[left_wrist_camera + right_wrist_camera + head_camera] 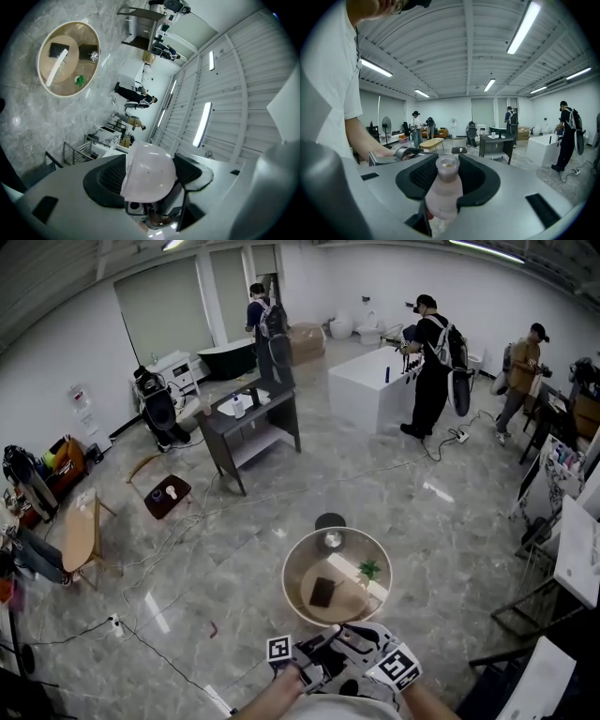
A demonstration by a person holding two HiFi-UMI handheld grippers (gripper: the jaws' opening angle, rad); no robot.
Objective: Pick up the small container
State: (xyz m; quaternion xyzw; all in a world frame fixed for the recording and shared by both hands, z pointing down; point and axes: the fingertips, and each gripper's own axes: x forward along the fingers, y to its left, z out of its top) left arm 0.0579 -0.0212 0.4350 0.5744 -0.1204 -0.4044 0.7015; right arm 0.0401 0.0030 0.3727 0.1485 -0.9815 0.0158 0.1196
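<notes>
Two grips: left hand-held gripper (151, 161), angled up, clamps white cup (145, 180); right hand-held gripper (449, 171), near level, clamps small bottle (440, 194).

Round bench (305, 568): carries a dark square pad (322, 592), a small green plant (369, 569) and a clear container (333, 540).
Behind: a person (431, 362) stands at a white bench (361, 390).

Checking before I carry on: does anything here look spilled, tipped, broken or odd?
Nothing looks spilled or broken. One oddity: the bottle clamped in the right hand-held gripper has no cap, its neck open. The left hand-held gripper holds a pale dome, possibly a lid. The round table shows no spill.
</notes>
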